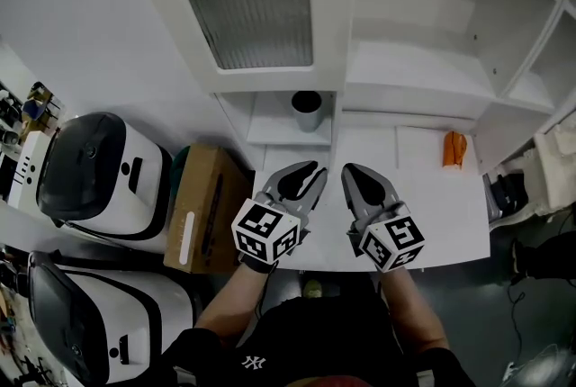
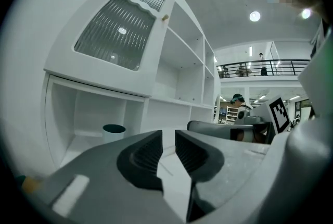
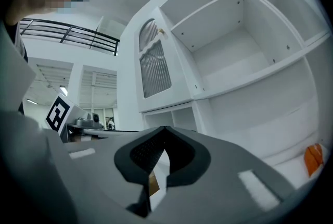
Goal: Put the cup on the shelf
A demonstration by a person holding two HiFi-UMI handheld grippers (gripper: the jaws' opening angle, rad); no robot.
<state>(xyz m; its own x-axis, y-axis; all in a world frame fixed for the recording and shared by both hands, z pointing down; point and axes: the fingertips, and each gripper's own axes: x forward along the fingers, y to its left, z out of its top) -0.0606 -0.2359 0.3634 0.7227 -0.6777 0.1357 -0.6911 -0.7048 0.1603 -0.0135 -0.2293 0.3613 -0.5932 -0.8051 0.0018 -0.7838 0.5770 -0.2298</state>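
- Presently, grey cup (image 1: 307,109): upright in the low cubby of the shelf (image 1: 409,70), under the ribbed-glass door (image 1: 247,3).
- Left gripper (image 1: 304,178): jaws slightly apart, empty.
- Right gripper (image 1: 360,183): jaws closed together, empty.

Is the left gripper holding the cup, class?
No, the cup stands alone in the low shelf compartment, and the left gripper has nothing between its jaws.
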